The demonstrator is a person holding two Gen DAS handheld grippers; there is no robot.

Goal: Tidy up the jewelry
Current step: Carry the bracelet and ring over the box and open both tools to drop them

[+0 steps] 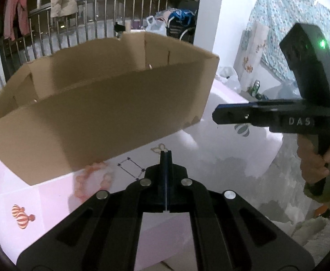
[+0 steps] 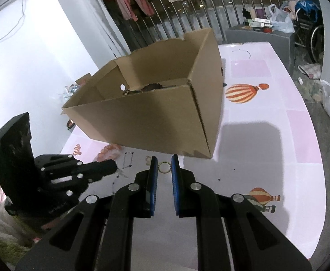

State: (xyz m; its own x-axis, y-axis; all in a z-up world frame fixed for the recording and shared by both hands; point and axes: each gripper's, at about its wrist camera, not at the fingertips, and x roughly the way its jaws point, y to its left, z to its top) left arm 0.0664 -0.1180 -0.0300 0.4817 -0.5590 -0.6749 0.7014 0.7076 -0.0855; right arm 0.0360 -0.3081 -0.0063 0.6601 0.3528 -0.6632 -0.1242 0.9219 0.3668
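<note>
While a small gold ring (image 2: 164,167) is lying flat on the pink balloon-print tablecloth (image 2: 266,153), the right gripper (image 2: 164,169) is sitting with its blue pads spread either side of it — not touching. Just beyond, an open cardboard box (image 2: 155,117) is standing on the cloth, dark jewelry (image 2: 150,88) showing inside. To the left, the left gripper (image 1: 165,158) is hovering, fingers pressed together on nothing — box looming right ahead.

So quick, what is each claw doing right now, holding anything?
Left gripper: closed, nothing visibly held.
Right gripper: open, a small ring between its fingers, not yet gripped.
</note>
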